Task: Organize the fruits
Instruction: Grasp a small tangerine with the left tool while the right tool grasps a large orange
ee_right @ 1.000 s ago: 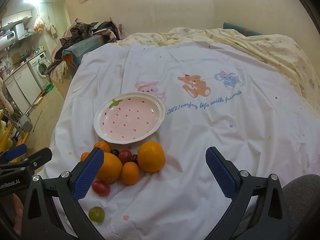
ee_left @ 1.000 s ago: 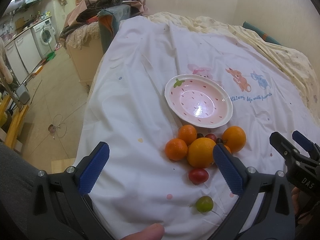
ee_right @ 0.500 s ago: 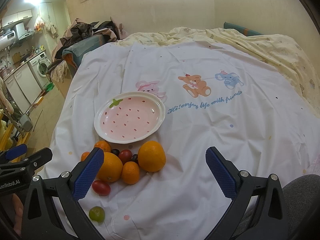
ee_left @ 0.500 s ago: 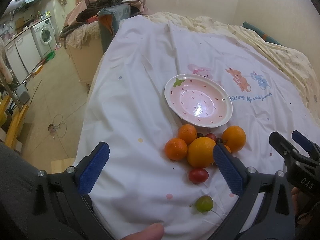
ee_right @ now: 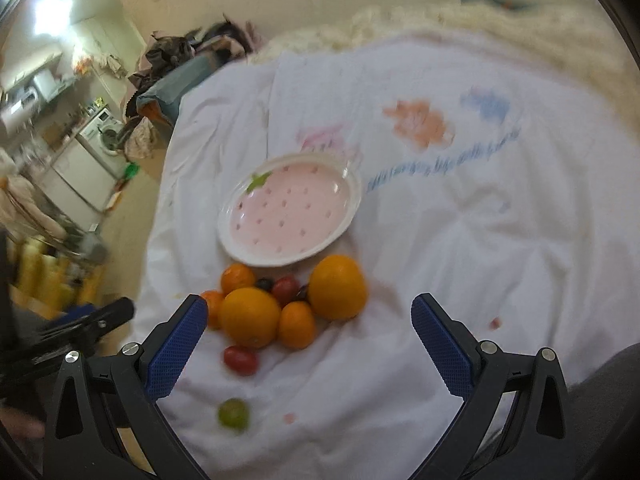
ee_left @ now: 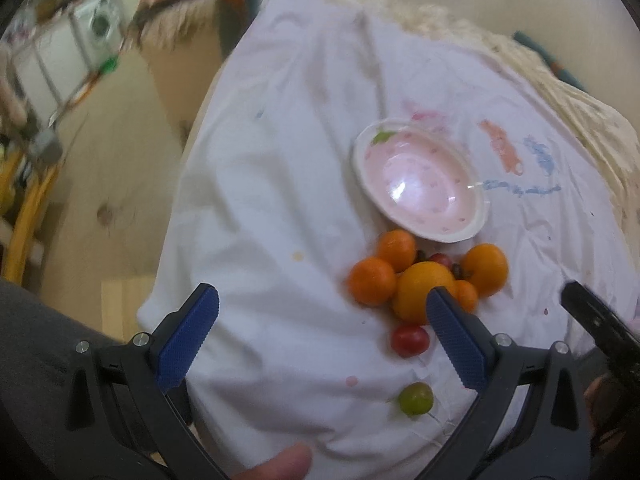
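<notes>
A wide white cotton bedsheet printed with blurred cartoon animals and a line of blue script covers the bed and carries everything else. The landmark on it is a shallow oval ceramic dish, pink inside with darker strawberry-seed spots, a white rim and a small green leaf mark; it holds nothing.

Both views are smeared by motion. The black left gripper with blue ribbed finger pads hangs on the near side of the dish with its jaws spread wide and nothing between them. The matching black right gripper with blue ribbed pads also sits nearer the camera than the dish, its jaws just as wide apart and bare.

The fruit lies in a tight cluster on the sheet just in front of the dish's near rim. The large round orange sits at the cluster's right end, a second big yellow-orange one at the near left, with smaller tangerines pressed against them. A red cherry tomato and dark grapes nestle in the middle, closest to the dish. A separate red cherry tomato lies nearer than the cluster, and a small green tomato lies farthest from the dish.
</notes>
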Motion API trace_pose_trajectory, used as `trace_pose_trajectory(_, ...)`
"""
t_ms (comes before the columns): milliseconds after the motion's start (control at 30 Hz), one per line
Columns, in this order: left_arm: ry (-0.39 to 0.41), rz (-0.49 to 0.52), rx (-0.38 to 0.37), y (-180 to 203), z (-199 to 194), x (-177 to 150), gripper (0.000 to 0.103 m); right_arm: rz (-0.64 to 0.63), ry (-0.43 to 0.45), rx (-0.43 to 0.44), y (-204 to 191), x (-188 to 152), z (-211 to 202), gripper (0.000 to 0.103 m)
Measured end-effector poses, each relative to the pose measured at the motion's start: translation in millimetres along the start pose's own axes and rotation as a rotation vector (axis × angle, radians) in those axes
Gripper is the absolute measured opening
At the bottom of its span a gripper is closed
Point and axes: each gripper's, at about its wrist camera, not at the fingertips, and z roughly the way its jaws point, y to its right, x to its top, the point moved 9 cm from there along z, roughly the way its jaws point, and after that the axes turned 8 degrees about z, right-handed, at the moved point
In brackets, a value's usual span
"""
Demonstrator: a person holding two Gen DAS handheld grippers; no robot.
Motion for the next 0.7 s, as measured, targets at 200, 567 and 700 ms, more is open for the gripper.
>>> trace_pose_trajectory(200, -0.175, -0.093, -0.007, -17, 35, -7, 0.102, 0.123, -0.132, 0.024, 25, 11, 26, 0.103)
trace_pose_trajectory(567, -0.325, -0.219, -0.133, 21, 84, -9, 0.074, 0.257, -0.193, 0.002, 62, 23, 43, 0.103)
trace_pose_trajectory(700, -0.355, -0.298, -0.192, 27, 98, -13, 0.052, 0.279, -0.189, 0.006, 68, 25, 45, 0.103)
